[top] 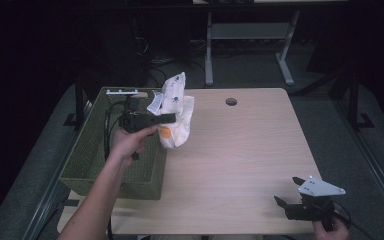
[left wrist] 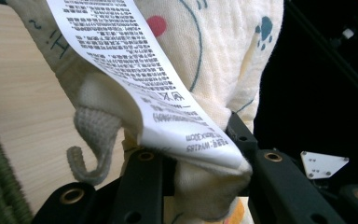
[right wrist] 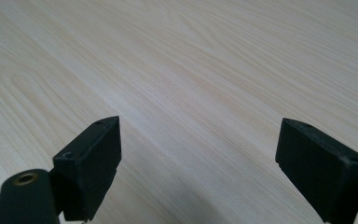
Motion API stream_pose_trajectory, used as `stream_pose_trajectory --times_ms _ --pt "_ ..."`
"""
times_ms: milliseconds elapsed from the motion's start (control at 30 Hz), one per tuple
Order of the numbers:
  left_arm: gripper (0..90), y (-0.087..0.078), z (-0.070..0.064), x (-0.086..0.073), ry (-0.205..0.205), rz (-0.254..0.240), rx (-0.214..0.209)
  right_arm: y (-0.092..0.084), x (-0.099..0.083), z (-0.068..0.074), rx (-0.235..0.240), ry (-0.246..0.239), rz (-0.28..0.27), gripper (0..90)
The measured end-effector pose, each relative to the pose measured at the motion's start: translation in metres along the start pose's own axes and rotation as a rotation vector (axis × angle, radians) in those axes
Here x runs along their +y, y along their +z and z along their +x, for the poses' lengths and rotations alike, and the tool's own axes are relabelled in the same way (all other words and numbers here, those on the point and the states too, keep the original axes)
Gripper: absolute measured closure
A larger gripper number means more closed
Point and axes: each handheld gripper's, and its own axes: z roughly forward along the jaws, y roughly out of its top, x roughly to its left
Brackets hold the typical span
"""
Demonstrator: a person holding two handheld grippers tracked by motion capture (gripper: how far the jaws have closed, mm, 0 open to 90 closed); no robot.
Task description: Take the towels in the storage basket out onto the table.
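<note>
Cream printed cloth (top: 176,112), bunched and lifted clear of the counter (top: 240,150), hanging at about 10 o'clock of the counter top, just beside the right wall of the green woven basket (top: 87,155). In the left gripper view the cloth (left wrist: 214,51) carries paw and dot prints, with a white printed care label (left wrist: 140,70) draped across its front and a knitted loop (left wrist: 93,140) dangling below. Left tool (top: 152,119): clenched on the cloth, fabric pinched between its black jaws. Right tool (top: 292,192): released, jaws spread wide with nothing between them, low over the counter (right wrist: 191,70) at about 5 o'clock.
</note>
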Motion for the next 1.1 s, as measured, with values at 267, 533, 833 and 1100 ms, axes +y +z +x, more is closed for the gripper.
stream_pose_trajectory --times_ms 267,533,833,1100 --pt "72.5 0.015 -0.008 0.000 0.015 0.008 -0.020 0.000 0.000 -0.001 0.001 -0.004 -0.003 13.9" --pt "72.5 0.035 -0.013 -0.002 0.021 0.032 -0.033 0.001 -0.001 -0.002 0.006 -0.008 0.000 13.9" --pt "72.4 0.062 -0.017 -0.005 0.027 0.062 -0.050 0.002 -0.001 -0.003 0.003 -0.002 -0.001 13.9" --pt "72.4 0.080 -0.020 -0.007 0.028 0.088 -0.056 0.002 0.000 -0.003 0.001 -0.005 0.000 13.9"
